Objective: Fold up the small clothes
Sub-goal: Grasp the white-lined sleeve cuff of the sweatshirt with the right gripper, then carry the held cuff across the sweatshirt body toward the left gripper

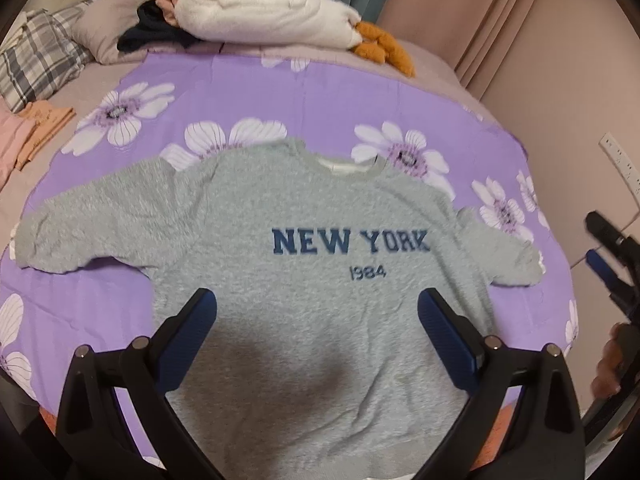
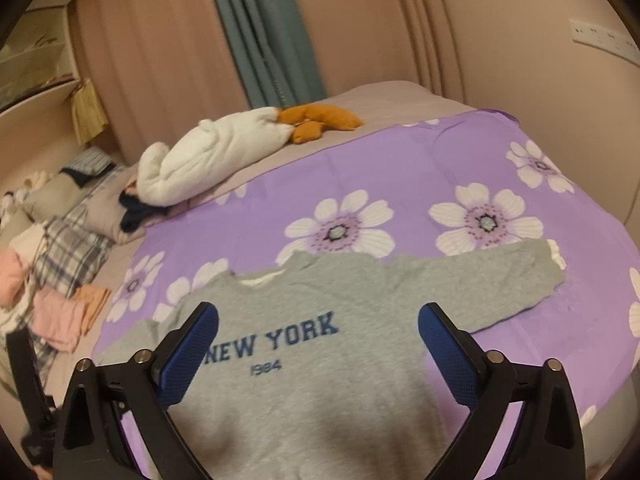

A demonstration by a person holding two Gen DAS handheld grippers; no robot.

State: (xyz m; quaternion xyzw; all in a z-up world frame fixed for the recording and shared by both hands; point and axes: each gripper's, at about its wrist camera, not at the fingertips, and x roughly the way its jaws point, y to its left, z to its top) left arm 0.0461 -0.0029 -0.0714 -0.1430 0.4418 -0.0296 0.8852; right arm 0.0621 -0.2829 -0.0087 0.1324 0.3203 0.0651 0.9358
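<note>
A grey sweatshirt (image 1: 304,216) with "NEW YORK 1984" in blue lies flat, front up, sleeves spread, on a purple flowered sheet (image 1: 304,92). It also shows in the right wrist view (image 2: 320,380). My left gripper (image 1: 317,304) is open and empty, hovering over the sweatshirt's lower body. My right gripper (image 2: 318,320) is open and empty above the sweatshirt's chest, and it shows at the right edge of the left wrist view (image 1: 612,260).
A white plush goose (image 1: 264,12) with orange feet lies at the far side of the bed. Folded pink and orange clothes (image 2: 64,312) and plaid pillows (image 1: 40,56) lie to the left. A wall (image 1: 568,80) runs along the right.
</note>
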